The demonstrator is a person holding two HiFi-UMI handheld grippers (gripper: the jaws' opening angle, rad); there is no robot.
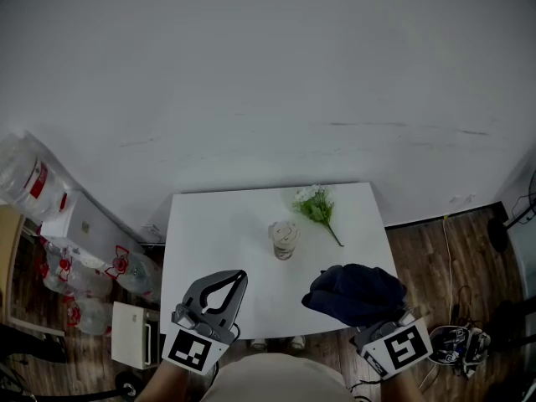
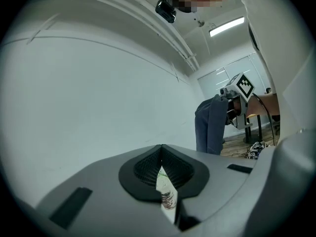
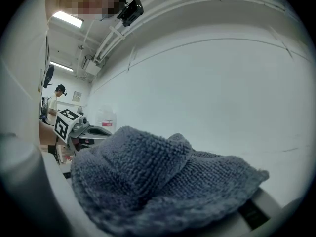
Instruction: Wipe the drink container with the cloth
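Here we are at the white worktop (image 1: 188, 249), and the drink container (image 1: 284, 239) stands upright near the middle, on its own, touching nothing. Just behind it to the right lies a sprig of flowers (image 1: 316, 206).

The right gripper (image 1: 394, 346) has its jaws clamped on the dark blue cloth (image 1: 356, 291) – bunched up, spilling over the front and hiding the jaw tips completely. It hangs at the near right edge, well short of the container. The left gripper (image 1: 238, 276) hovers at the near left with its jaws pressed together and nothing in them. Its own view shows only the container far off, through the slit below the tips.

Now, the danger. That container looks light, and nothing is steadying it. With the left jaws closed and empty, a sideways push from the cloth could slide it or knock it over, most likely toward the flowers. And since the wad covers the right jaws, a hard tip could strike the container before the soft cloth does. A loose fold might also drag across the worktop and snag.

The count – one drink container, one cloth, one sprig of flowers, one worktop, two grippers. Big water bottles (image 1: 117, 266) sit on the floor at the left, several of them, though I can't give an exact number.
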